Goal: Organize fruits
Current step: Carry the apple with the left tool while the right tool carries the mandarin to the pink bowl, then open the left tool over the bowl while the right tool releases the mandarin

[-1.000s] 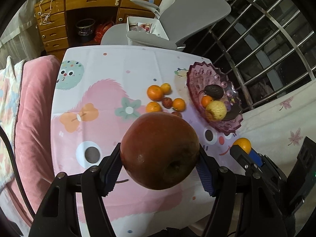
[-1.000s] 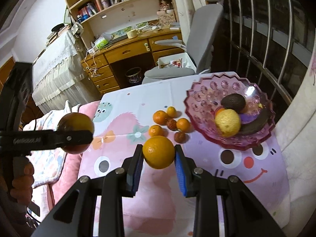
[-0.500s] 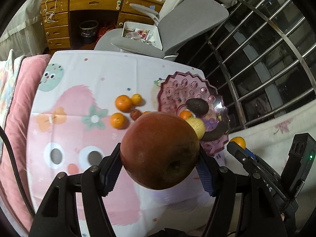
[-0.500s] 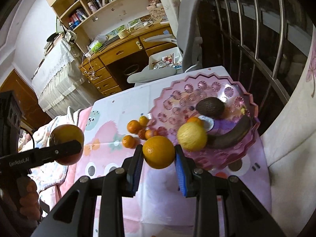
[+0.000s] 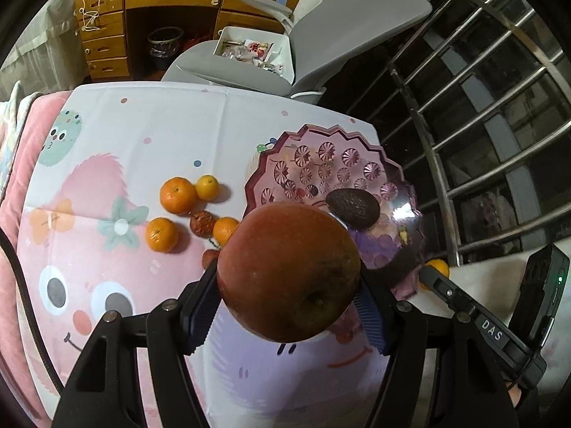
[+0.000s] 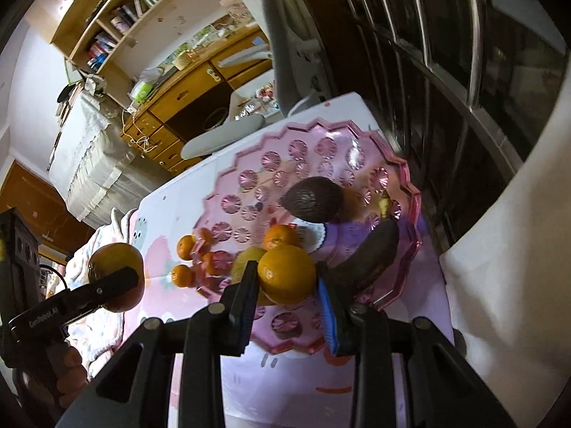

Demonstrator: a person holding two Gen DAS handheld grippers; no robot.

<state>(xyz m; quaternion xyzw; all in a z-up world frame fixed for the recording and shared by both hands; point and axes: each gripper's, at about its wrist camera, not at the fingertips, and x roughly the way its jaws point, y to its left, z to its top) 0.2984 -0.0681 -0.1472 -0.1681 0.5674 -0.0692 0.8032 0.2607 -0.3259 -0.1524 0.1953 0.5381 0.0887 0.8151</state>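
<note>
Left wrist view: the left tool (image 5: 289,285) is clamping a large red apple (image 5: 288,273) above the counter (image 5: 150,135), beside the pink bowl (image 5: 321,157) holding an avocado (image 5: 353,208).

Right wrist view: the right tool (image 6: 287,285) is gripping an orange (image 6: 286,274) over the bowl's near rim.

Left wrist view: aimed steeply down along the fingers, close above the table (image 5: 171,132).
Right wrist view: likewise, tilted.
Shared: the pink bowl (image 5: 323,135) (image 6: 410,192) (seen by both).
</note>
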